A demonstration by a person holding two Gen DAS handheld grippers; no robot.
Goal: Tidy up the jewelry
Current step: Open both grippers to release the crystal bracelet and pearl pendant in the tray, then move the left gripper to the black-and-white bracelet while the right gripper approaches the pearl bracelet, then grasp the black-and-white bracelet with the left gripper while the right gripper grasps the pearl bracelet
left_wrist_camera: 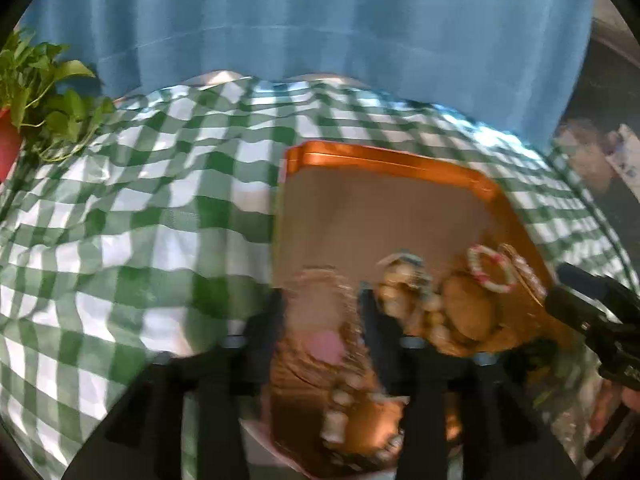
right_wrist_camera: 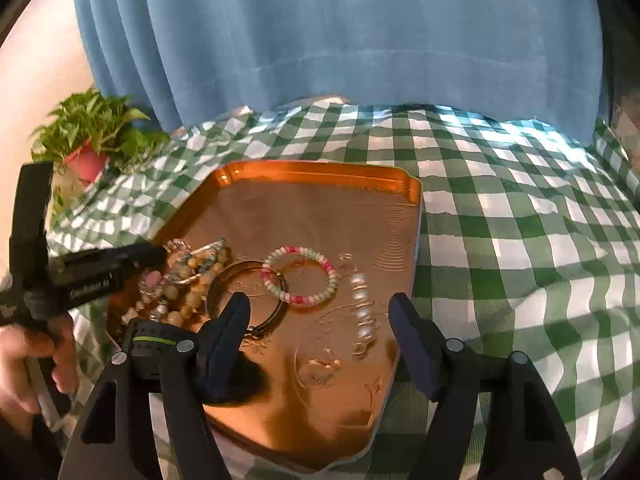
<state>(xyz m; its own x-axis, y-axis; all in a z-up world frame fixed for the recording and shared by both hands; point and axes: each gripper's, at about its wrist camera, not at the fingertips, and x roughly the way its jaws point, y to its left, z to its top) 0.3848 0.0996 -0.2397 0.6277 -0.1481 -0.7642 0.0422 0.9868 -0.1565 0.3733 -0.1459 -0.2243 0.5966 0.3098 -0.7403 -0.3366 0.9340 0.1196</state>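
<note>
An orange tray lies on the checked cloth and holds jewelry. A pink, white and green bead bracelet lies mid-tray beside a bronze ring and a pearl chain. A pile of tan beaded jewelry sits at the tray's left. My right gripper is open above the tray's near part, empty. My left gripper hangs over the bead pile, its jaws apart with blurred beads and a pink piece between them. It also shows in the right wrist view.
A green and white checked cloth covers the table. A potted plant in a red pot stands at the back left. A blue curtain hangs behind the table.
</note>
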